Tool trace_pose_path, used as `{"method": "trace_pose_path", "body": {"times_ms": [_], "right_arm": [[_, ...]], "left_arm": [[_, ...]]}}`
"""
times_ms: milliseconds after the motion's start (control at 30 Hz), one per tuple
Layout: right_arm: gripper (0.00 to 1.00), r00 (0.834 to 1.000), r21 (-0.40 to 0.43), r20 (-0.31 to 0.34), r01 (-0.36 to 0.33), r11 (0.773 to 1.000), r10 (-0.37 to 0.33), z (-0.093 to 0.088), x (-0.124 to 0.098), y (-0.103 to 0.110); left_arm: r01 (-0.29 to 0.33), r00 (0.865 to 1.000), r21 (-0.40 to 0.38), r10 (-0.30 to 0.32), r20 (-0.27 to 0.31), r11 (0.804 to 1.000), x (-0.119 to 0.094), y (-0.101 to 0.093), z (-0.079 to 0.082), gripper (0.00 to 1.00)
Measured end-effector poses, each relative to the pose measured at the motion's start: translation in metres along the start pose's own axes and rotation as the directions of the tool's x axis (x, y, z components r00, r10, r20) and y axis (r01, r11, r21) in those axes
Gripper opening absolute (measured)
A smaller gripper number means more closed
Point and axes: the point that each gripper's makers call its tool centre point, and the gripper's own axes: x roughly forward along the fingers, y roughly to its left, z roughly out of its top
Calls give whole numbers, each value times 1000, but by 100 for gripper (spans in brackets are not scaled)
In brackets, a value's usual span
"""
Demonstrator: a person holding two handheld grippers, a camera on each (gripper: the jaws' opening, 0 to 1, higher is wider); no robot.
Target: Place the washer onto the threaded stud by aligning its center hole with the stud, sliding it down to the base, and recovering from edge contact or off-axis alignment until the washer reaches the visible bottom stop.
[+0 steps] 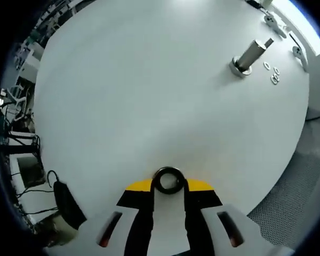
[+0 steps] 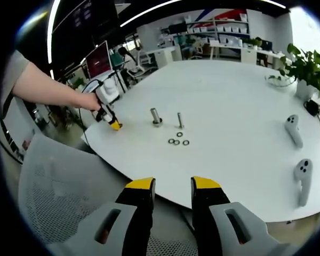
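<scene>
Holding a dark ring, the washer [image 1: 168,180], between the tips of its jaws, the left gripper [image 1: 169,188] sits low over the white table [image 1: 149,90], near the table's edge. In the right gripper view this same gripper [image 2: 111,121] shows small on the left, in a person's hand [image 2: 88,100], well apart from the two metal posts. One post is thick and round [image 2: 156,116], and the other is thin, the stud [image 2: 180,120]. Three more small rings [image 2: 178,140] lie flat on the table just beside the posts. In the left gripper view the thick post [image 1: 249,57] stands far away near the top right, with the small rings [image 1: 273,73] next to it. So the step in hand looks like carrying: the washer is picked up but not yet on the stud. The next move calls for bringing the washer across the table, lifting it over the top of the stud, lining up its hole with the tip, and keeping it flat so it does not catch on the edge. The right gripper [image 2: 172,186] hangs off the near side of the table with its jaws apart and nothing between them. Two white game controllers [image 2: 298,160] lie on the right of the table.
</scene>
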Motion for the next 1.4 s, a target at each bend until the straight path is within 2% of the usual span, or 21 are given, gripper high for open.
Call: {"method": "trace_pose_path", "body": {"times_ms": [67,200,300,400,700,833,1067,1400], "right_arm": [[29,1000,-1,-1,0,1000,0,0,0,0],[29,1000,-1,0,0,1000,0,0,0,0],[29,1000,-1,2,-1,1000,1,0,0,0],[29,1000,1,5,0,1000,0,1,0,0],[29,1000,4,11,2,1000,-2,2,0,-1],[29,1000,5,14,3,1000,-3,2,0,-1],[29,1000,5,18,3,1000,-3,3,-1,-1],[29,1000,6,22,4,1000,-4,4,-1,-1]], "left_arm": [[3,1000,26,-4,6,1000,-2,-4,6,19],[4,999,114,-9,41,994,-11,-13,31,19],[44,996,144,-54,66,989,-21,-28,51,19],[50,994,177,-67,88,983,-30,-35,68,19],[58,982,244,-98,159,968,-54,-56,113,19],[83,973,257,-134,188,963,-62,-71,132,19],[82,971,303,-144,189,949,-61,-86,143,19],[73,977,338,-134,163,938,-53,-91,151,19]]}}
